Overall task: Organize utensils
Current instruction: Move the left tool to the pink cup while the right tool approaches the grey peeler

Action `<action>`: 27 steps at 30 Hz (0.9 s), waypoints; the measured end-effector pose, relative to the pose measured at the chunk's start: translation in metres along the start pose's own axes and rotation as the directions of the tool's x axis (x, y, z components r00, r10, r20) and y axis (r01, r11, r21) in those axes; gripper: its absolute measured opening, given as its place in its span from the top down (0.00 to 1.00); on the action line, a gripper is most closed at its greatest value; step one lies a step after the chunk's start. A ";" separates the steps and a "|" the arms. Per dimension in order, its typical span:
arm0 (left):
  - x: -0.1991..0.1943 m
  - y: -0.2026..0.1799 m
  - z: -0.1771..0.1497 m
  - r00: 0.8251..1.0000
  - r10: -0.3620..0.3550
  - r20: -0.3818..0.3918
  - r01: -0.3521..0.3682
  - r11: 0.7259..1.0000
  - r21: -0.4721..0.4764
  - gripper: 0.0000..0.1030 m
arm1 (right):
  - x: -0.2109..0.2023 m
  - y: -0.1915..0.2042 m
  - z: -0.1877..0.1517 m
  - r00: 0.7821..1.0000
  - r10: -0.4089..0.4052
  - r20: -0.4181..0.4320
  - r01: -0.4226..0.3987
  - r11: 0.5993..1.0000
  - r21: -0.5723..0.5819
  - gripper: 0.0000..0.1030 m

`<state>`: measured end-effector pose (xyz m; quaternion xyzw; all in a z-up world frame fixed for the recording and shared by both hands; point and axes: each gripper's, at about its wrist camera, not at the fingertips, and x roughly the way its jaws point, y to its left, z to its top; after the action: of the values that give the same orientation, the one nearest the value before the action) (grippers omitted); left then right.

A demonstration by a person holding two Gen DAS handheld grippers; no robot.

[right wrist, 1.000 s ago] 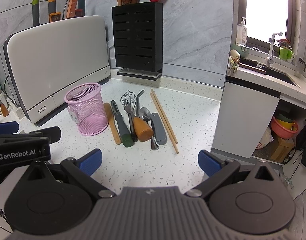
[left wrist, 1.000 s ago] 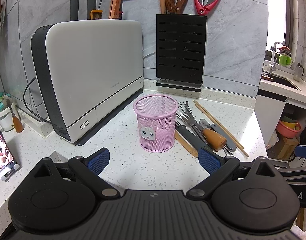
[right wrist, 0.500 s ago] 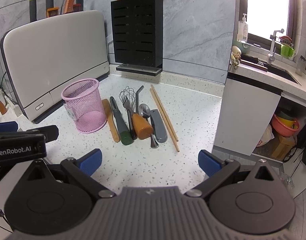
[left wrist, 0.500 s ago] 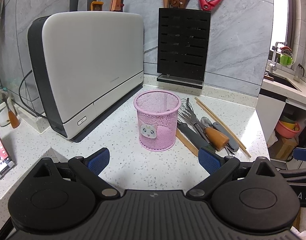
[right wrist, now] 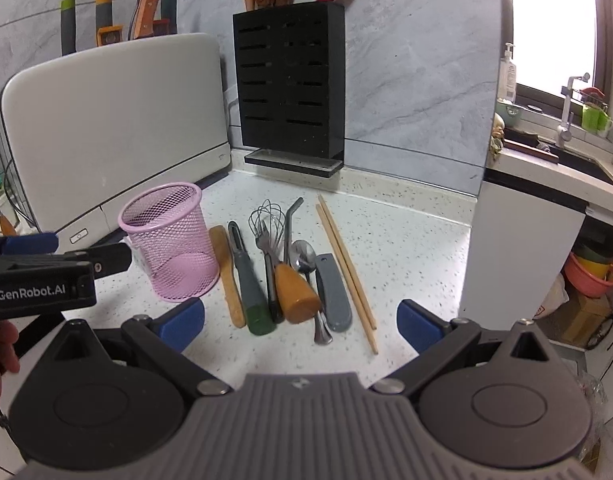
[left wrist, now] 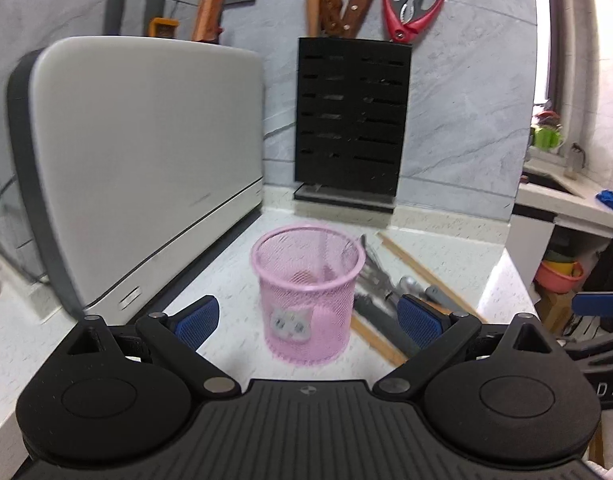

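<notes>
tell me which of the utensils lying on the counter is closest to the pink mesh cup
The flat wooden spatula. It lies at the left end of the row, right beside the pink mesh cup; the grey-handled peeler and the other utensils lie farther right.

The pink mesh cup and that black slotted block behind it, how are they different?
The pink mesh cup is round, low and empty; the black slotted block is tall, boxy and holds wooden-handled knives and red scissors. The cup stands beside the loose utensils; the block stands against the wall. Both stand upright on the counter.
</notes>
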<state>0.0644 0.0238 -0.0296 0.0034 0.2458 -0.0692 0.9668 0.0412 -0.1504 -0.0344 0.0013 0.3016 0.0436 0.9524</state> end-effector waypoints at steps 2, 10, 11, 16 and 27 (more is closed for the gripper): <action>0.012 0.001 0.000 1.000 -0.008 0.014 0.008 1.000 0.001 0.00 | 0.006 0.000 0.002 1.000 0.001 -0.012 -0.001 1.000 -0.004 0.03; 0.048 0.004 -0.002 1.000 -0.009 0.002 0.009 1.000 0.017 0.00 | 0.029 -0.008 0.007 0.999 -0.019 -0.043 0.019 1.000 -0.010 0.03; 0.052 0.005 -0.001 1.000 -0.014 -0.002 0.014 1.000 0.018 0.00 | 0.032 -0.010 0.007 0.999 -0.020 -0.048 0.020 1.000 -0.007 0.03; 0.065 0.008 0.001 1.000 -0.009 -0.020 0.009 1.000 0.020 0.00 | 0.043 -0.016 0.009 0.998 -0.018 -0.067 0.018 1.000 -0.008 0.03; 0.076 0.010 0.004 0.998 -0.043 -0.044 0.044 0.999 0.011 0.11 | 0.065 -0.012 0.016 0.996 0.028 -0.081 -0.035 0.996 -0.083 0.28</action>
<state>0.1337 0.0240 -0.0620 0.0051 0.2664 -0.0915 0.9595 0.1041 -0.1567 -0.0593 -0.0359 0.3372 0.0715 0.9380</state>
